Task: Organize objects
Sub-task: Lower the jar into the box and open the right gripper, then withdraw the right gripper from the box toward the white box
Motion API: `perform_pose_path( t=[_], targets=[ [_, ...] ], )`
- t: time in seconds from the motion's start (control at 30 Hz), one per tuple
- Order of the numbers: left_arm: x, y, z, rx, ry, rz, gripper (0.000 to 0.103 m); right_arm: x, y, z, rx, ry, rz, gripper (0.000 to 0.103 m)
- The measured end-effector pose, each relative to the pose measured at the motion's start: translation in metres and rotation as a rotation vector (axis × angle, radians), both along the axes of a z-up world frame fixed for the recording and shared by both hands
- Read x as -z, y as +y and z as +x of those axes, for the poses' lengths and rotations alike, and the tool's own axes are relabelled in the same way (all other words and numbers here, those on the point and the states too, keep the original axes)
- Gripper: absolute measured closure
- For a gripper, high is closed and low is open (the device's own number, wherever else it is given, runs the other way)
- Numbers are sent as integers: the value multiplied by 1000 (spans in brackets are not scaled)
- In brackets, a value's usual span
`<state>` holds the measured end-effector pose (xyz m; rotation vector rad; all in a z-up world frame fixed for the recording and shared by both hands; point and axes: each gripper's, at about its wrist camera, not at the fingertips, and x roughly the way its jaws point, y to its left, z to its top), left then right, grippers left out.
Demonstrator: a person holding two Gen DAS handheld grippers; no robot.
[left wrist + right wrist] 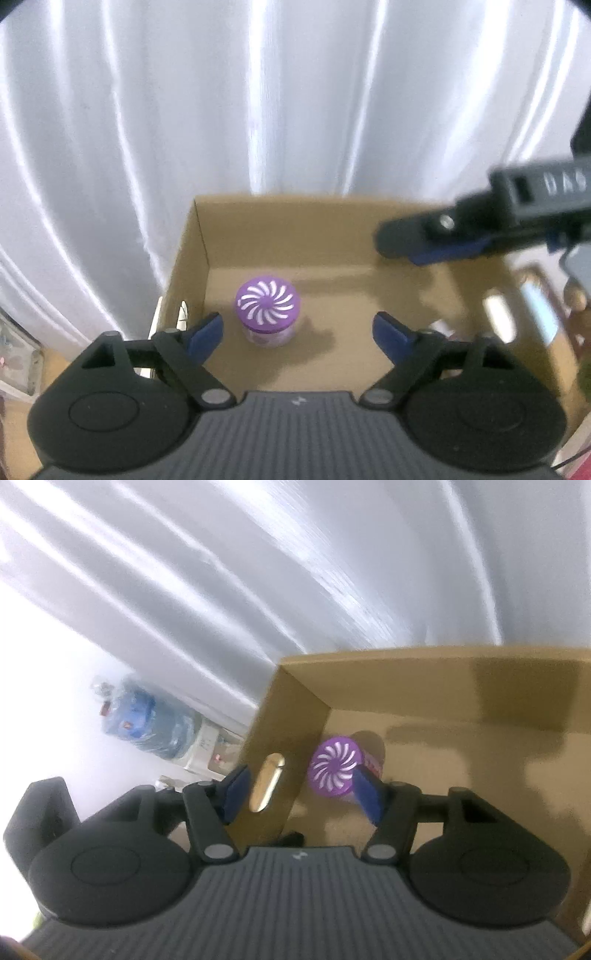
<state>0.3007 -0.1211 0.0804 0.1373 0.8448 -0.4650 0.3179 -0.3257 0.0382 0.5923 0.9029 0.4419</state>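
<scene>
left wrist view looks down into an open cardboard box (295,218), with the left gripper (297,330) hanging above its floor. its two blue-padded fingers (205,334) stand wide apart and nothing is between the pads. a small jar with a purple lid (266,304), marked with a white swirl, stands upright on the box floor near the left wall, below and beyond the fingertips, closer to the left pad but not touching it. the jar's body looks pale and translucent. behind the box hangs a white pleated curtain (258,92).

the right gripper (424,240) reaches in from the right edge of this view, over the far right part of the box, well apart from the jar; seen side-on and blurred here, its spread cannot be read from this angle.

right wrist view shows that gripper (303,794) from behind, its blue pads (236,794) parted and empty. it straddles the box's left wall (280,716): the left pad sits outside, beside the slotted hand hole (267,782), while the right pad is inside the box, in front of the purple-lidded jar (334,766) and overlapping it in the picture; whether they touch cannot be told. something reddish sits just behind the jar, too blurred to name. outside the box, at left, a large blue water bottle (144,720) lies wrapped in clear plastic.
</scene>
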Motion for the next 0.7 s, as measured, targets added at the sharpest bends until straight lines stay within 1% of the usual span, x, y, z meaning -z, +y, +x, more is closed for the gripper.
perform_pose_path(
  t=[0.03, 0.1, 0.17, 0.2, 0.23, 0.3, 0.33, 0.37, 0.43, 0.47, 0.5, 0.53, 0.57, 0.7],
  targets=[
    [-17, 3, -18, -7, -15, -21, 10, -8, -3, -15, 3, -29, -12, 36],
    [-40, 16, -54, -12, -38, -61, 9, -22, -10, -44, 10, -78, -24, 33],
    [-41, 22, -82, -14, -57, -97, 9, -31, -15, -72, 11, -113, -24, 29],
    [-43, 25, -96, -17, -64, -115, 8, -35, -17, -89, 12, -134, -24, 25],
    [-44, 29, -113, -24, -73, -131, 5, -38, -20, -105, 13, -150, -26, 24],
    [-46, 35, -144, -40, -92, -150, 5, -43, -25, -135, 15, -179, -37, 20],
    [-44, 38, -156, -51, -100, -157, 4, -44, -25, -151, 16, -193, -49, 20],
    [-27, 40, -163, -67, -106, -162, 3, -45, -27, -164, 18, -203, -61, 19],
    [-19, 45, -186, -92, -113, -172, 2, -43, -24, -190, 23, -215, -90, 14],
    [-8, 47, -195, -104, -111, -177, 2, -42, -22, -199, 24, -217, -103, 12],
    [-4, 50, -205, -116, -106, -176, 2, -40, -19, -209, 25, -220, -118, 11],
    [1, 52, -215, -128, -101, -171, 2, -40, -15, -220, 22, -224, -134, 11],
    [19, 54, -216, -136, -97, -164, 2, -38, -10, -229, 21, -226, -149, 9],
    [34, 65, -244, -188, -91, -136, 0, -34, 8, -259, 27, -226, -234, 7]
  ],
)
